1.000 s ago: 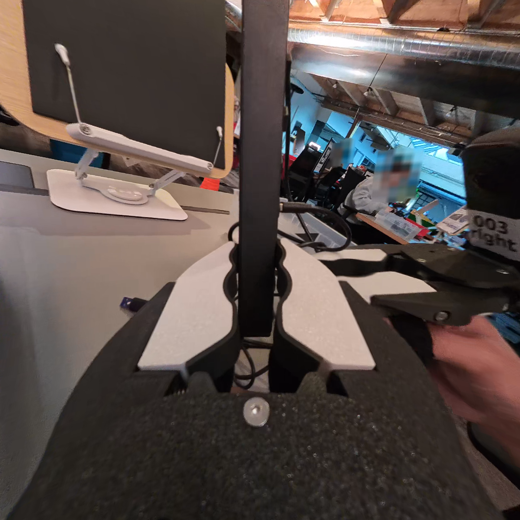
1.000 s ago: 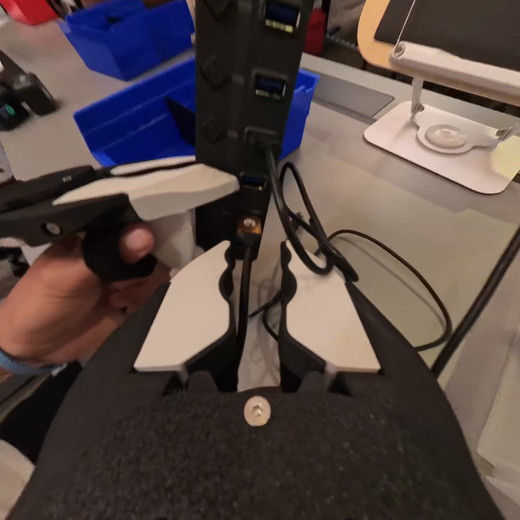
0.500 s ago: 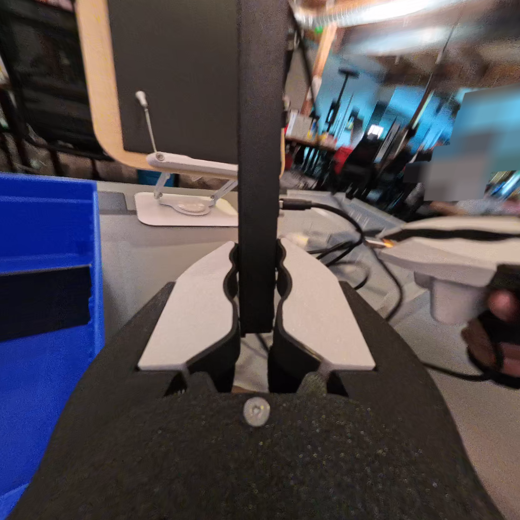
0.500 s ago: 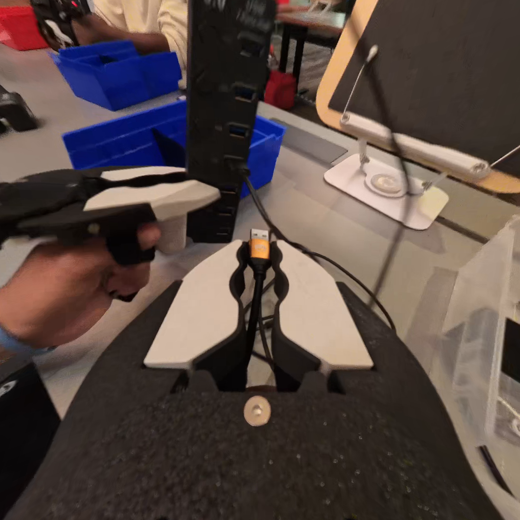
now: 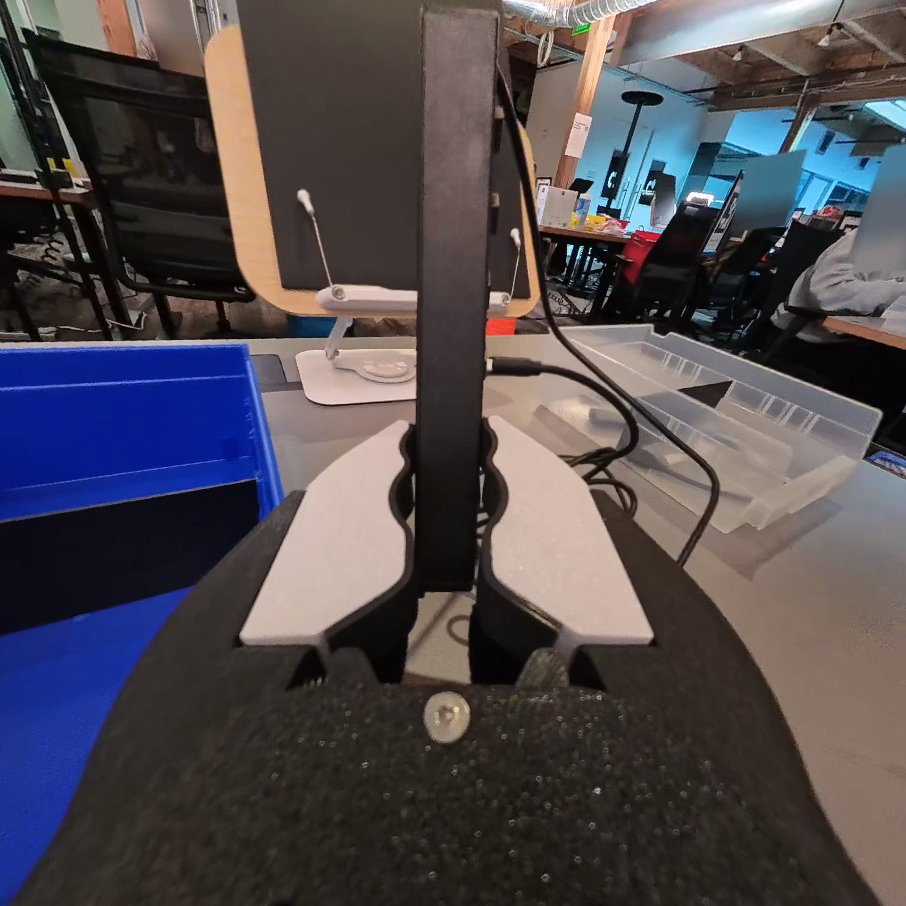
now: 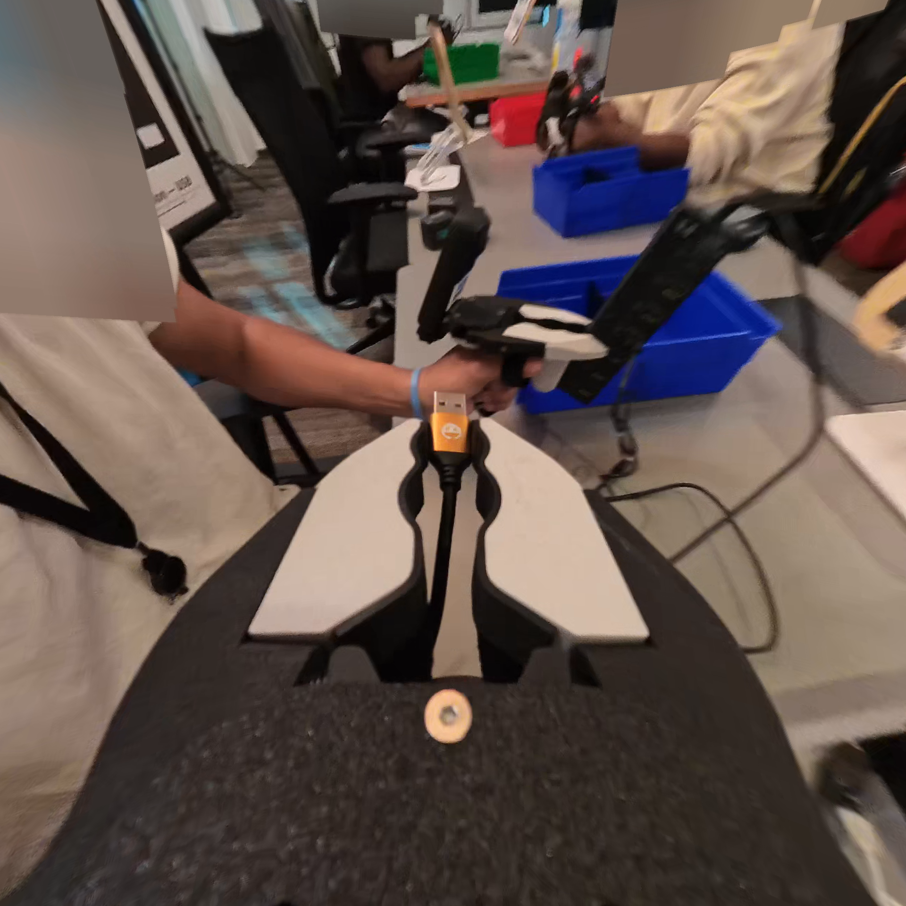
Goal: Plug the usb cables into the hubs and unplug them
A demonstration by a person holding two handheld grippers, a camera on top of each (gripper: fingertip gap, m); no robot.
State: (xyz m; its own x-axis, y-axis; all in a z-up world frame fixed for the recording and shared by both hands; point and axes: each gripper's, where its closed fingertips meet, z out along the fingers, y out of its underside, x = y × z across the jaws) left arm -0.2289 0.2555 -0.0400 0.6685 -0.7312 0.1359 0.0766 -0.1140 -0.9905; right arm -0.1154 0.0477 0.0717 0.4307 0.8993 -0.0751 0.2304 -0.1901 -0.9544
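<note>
A long black USB hub point(image 5: 453, 304) is standing upright above the table, one black cable point(image 5: 519, 366) plugged into its side. An orange-collared USB plug point(image 6: 449, 425) is pointing forward, unplugged, well apart from the hub.

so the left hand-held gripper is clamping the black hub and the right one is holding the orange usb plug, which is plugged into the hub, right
Not quite. The orange usb plug is not in the hub: the right wrist view shows it held free in the right hand-held gripper, metal tip bare, well apart from the hub. The rest holds: the left hand-held gripper clamps the black hub, and the right one holds the plug.
</note>
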